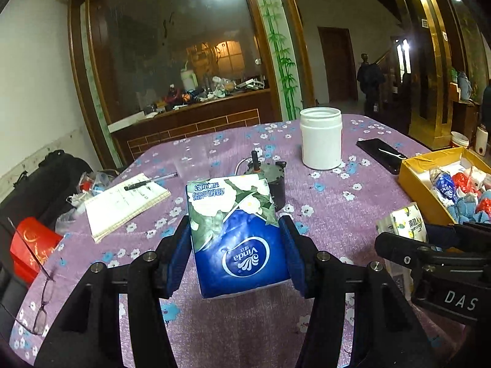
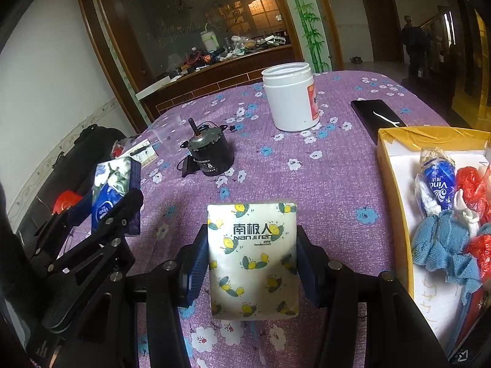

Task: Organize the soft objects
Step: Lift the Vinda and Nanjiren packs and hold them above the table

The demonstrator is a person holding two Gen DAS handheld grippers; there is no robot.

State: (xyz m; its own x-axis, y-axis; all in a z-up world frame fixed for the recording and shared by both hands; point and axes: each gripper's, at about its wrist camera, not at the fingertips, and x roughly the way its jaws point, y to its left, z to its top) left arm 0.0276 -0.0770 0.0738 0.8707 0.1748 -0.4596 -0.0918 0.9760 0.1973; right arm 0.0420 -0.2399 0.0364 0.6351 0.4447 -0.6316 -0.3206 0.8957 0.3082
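Left gripper: blue pads pressed on both sides of the blue Vinda tissue pack, which is held clear of the table, floral end pointing away. The same pack shows at the left edge of the right wrist view, clamped in the black linkage.

Right gripper: jaws closed on the white tissue pack with lemon print, pads touching its two long sides; the pack is lifted above the cloth. In the left wrist view it appears at the right, beside the yellow box.

Table: covered in a purple cloth with white and blue flowers.

Near left edge: eyeglasses, folded open on the cloth; a notebook with a pen lying across it.

Right edge: yellow box, open-topped, white inside, containing a blue cloth, red plastic bags and a crumpled Vinda wrapper.

Centre: small black motor with upright shaft and trailing wire, standing just beyond the Vinda pack in the left wrist view.

Farther back: white jar, lidless and upright; black phone flat, to the jar's right.

Beyond the table: a wooden counter strewn with clutter under a large glazed panel.
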